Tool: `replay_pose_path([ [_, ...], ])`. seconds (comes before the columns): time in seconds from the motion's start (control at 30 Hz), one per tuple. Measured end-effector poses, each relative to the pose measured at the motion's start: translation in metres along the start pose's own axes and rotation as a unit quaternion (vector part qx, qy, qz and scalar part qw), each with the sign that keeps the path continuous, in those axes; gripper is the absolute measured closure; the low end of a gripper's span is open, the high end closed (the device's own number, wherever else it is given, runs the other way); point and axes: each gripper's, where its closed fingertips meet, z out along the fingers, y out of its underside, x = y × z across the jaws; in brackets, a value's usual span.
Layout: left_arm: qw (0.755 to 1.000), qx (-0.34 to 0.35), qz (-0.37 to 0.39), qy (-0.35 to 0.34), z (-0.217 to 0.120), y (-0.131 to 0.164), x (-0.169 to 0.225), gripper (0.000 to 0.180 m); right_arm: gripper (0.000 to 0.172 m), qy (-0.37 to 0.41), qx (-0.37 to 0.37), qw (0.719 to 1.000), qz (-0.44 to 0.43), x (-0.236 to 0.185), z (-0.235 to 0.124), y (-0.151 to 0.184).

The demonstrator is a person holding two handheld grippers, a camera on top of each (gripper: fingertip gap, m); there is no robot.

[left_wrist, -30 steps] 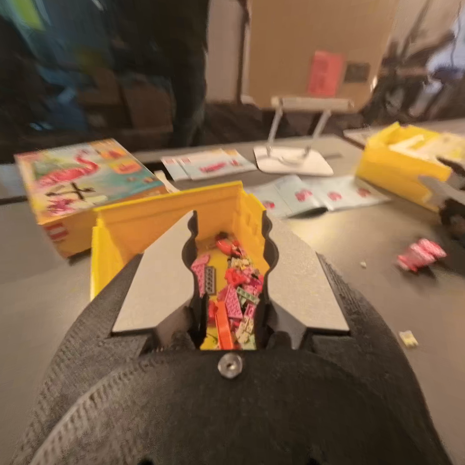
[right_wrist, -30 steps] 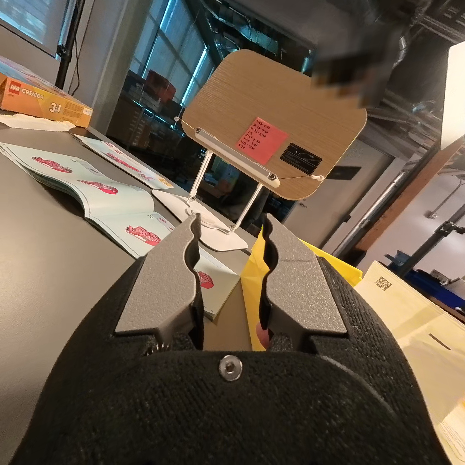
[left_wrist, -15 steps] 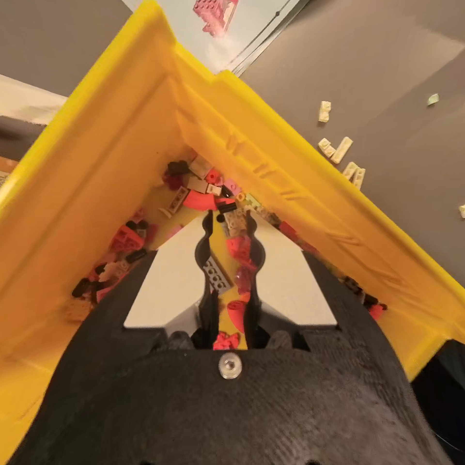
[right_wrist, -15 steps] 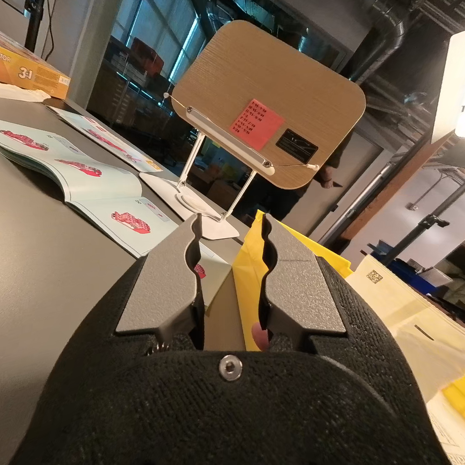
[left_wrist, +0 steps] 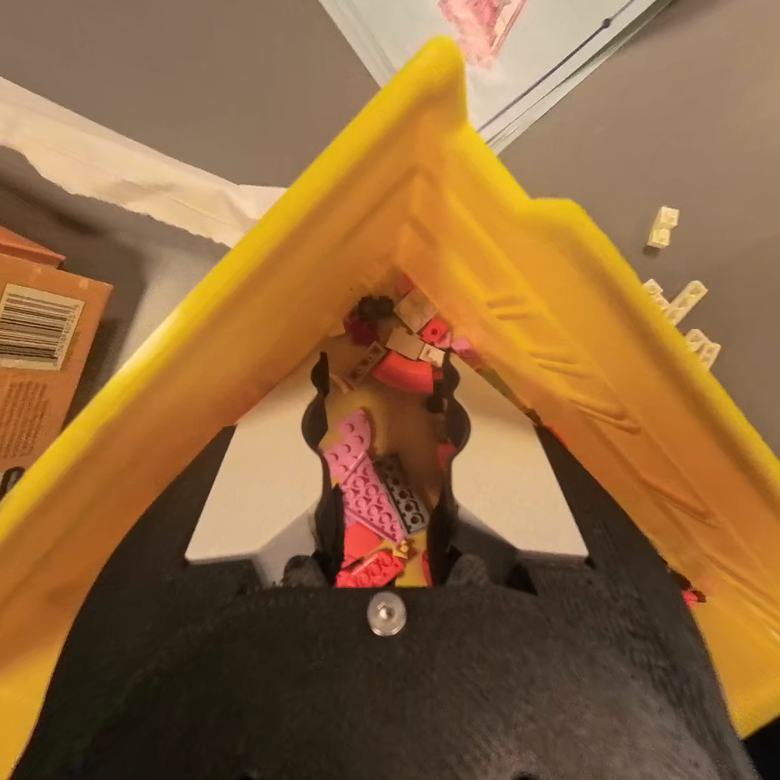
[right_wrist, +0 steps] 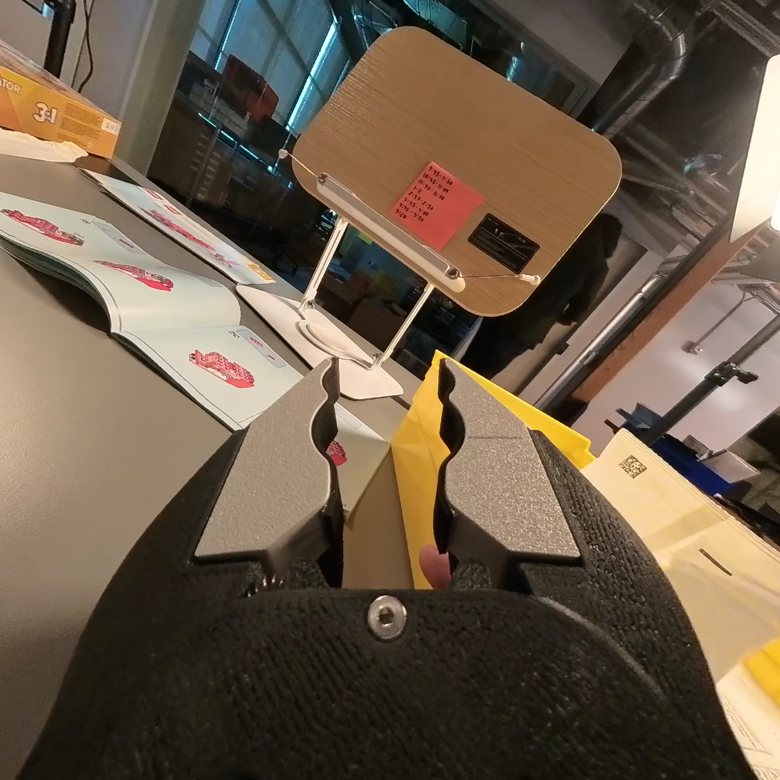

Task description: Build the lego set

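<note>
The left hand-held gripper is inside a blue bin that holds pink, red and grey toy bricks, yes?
Not quite: the bin is yellow, not blue, as the left wrist view shows. The left hand-held gripper is inside it, over pink, red and grey toy bricks.

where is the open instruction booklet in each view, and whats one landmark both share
Left wrist view: open instruction booklet at the top edge, beyond the yellow bin's corner.
Right wrist view: open instruction booklet flat on the grey table, left of centre.
Shared landmark: orange box, left in both.
</note>
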Motion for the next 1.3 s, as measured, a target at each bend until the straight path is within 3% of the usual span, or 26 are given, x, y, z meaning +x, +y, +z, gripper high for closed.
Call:
replay_pose_path([
  [0.1, 1.000, -0.019, 0.006, -0.001, 0.004, 0.007, -0.001, 0.144, 0.126, 0.000, 0.002, 1.000, 0.003, 0.001, 0.000, -0.001],
  [0.27, 0.997, -0.082, 0.011, 0.000, -0.007, 0.040, -0.005, 0.154, 0.127, -0.003, 0.006, 1.000, 0.006, 0.000, -0.001, -0.002],
  [0.33, 0.994, -0.104, -0.004, 0.010, -0.016, 0.057, -0.005, 0.178, 0.127, -0.005, 0.008, 1.000, 0.007, -0.001, -0.001, -0.002],
  [0.4, 0.990, -0.137, -0.028, 0.032, -0.024, 0.078, 0.000, 0.176, 0.127, -0.007, 0.010, 1.000, 0.008, -0.001, -0.001, -0.003],
  [0.53, 0.986, -0.150, -0.065, 0.042, -0.041, 0.100, 0.002, 0.150, 0.127, -0.011, 0.012, 1.000, 0.010, -0.003, -0.001, -0.004],
  [0.7, 0.993, -0.026, -0.110, -0.036, -0.061, 0.065, -0.037, 0.137, 0.127, -0.012, 0.011, 1.000, 0.007, -0.003, -0.001, -0.003],
  [0.83, 0.990, 0.038, -0.136, -0.013, -0.056, 0.033, -0.044, 0.143, 0.128, -0.011, 0.008, 1.000, 0.006, -0.003, -0.001, -0.002],
  [1.03, 0.991, 0.021, -0.125, -0.035, -0.027, 0.016, -0.050, 0.161, 0.128, -0.012, 0.007, 1.000, 0.006, -0.003, -0.001, -0.002],
  [1.13, 0.993, 0.015, -0.120, -0.013, -0.018, 0.008, -0.042, 0.172, 0.128, -0.014, 0.009, 1.000, 0.006, -0.004, -0.001, -0.002],
  [1.3, 0.992, -0.027, -0.118, -0.030, -0.009, 0.015, -0.044, 0.176, 0.129, -0.017, 0.012, 1.000, 0.009, -0.004, -0.001, -0.003],
])
